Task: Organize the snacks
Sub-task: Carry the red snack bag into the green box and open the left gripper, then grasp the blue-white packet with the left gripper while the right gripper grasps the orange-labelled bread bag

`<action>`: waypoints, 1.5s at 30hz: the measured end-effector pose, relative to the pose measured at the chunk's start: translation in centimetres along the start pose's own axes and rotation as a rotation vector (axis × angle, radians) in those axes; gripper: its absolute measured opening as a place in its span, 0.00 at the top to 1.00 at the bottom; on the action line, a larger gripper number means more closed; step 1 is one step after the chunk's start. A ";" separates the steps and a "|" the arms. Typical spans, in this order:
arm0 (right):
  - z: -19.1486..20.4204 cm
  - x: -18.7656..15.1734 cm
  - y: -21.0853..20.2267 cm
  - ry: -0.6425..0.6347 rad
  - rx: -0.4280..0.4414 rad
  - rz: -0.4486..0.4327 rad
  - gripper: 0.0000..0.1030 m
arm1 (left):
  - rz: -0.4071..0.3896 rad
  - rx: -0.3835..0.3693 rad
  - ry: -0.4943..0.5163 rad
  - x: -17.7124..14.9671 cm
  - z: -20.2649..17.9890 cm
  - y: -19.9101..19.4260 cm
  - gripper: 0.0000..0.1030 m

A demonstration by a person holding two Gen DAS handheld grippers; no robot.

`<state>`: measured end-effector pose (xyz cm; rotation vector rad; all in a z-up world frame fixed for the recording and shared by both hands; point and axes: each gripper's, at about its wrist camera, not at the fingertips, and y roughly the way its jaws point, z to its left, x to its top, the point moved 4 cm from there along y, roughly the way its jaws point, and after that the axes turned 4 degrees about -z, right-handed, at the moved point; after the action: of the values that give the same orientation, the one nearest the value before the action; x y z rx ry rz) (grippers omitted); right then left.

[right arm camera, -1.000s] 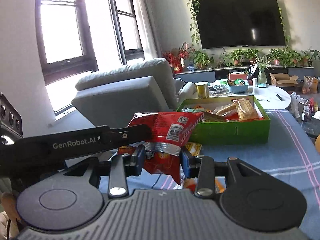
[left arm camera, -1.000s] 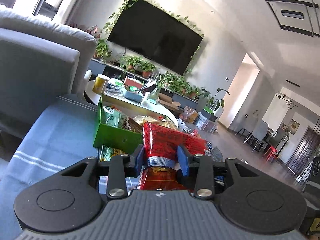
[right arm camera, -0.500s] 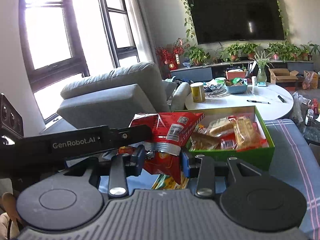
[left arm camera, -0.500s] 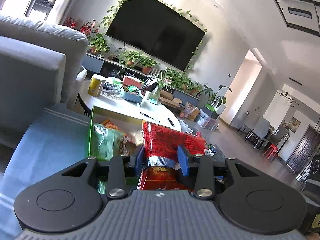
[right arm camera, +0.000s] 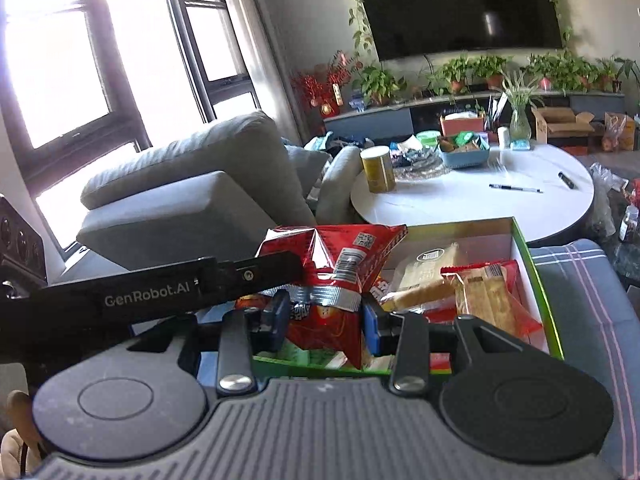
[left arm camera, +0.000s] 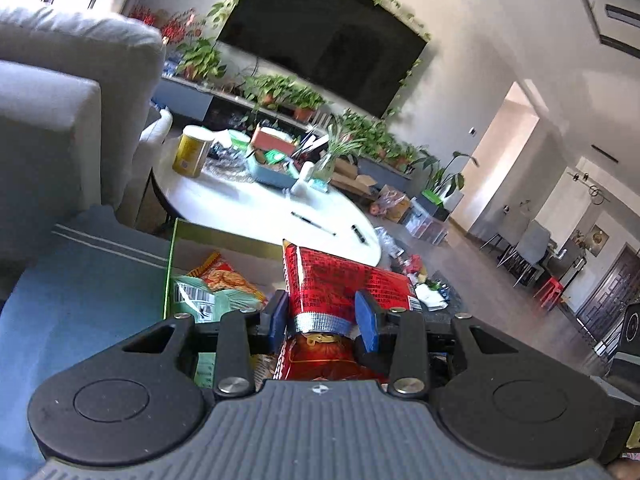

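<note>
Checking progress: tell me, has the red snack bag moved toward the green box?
Yes. The red snack bag now hangs over the green box; earlier it was short of it.

Left gripper (left arm camera: 322, 319) points forward and slightly down, blue pads (left arm camera: 277, 318) pressing both sides of a red snack bag (left arm camera: 344, 280) at its silver taped band, jaws fairly narrow. Right gripper (right arm camera: 326, 318) also tilts slightly down, its blue pads (right arm camera: 371, 325) flanking the same bag from another side at the silver band; contact on the right-hand pad is hard to confirm. The left gripper's black body crosses the right wrist view from the left edge, meeting the bag's upper left part.
</note>
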<state>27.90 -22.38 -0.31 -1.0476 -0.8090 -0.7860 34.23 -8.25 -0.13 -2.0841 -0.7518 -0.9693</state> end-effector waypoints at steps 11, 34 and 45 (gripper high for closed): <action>-3.0 -2.1 6.9 0.074 -0.044 0.163 0.22 | 0.182 0.104 -0.056 -2.0 4.0 6.0 0.59; 0.8 -2.1 -6.0 -0.164 -0.051 0.020 0.21 | 0.070 0.104 0.130 -3.6 -2.7 -8.2 0.36; 1.2 -10.3 -9.5 -0.170 -0.038 0.184 0.19 | 0.213 0.154 0.141 -12.5 -2.4 -10.9 0.36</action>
<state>14.58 -22.41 -4.86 -1.2164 -0.8300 -0.5638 18.36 -6.35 -5.28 -1.8962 -0.5040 -0.8995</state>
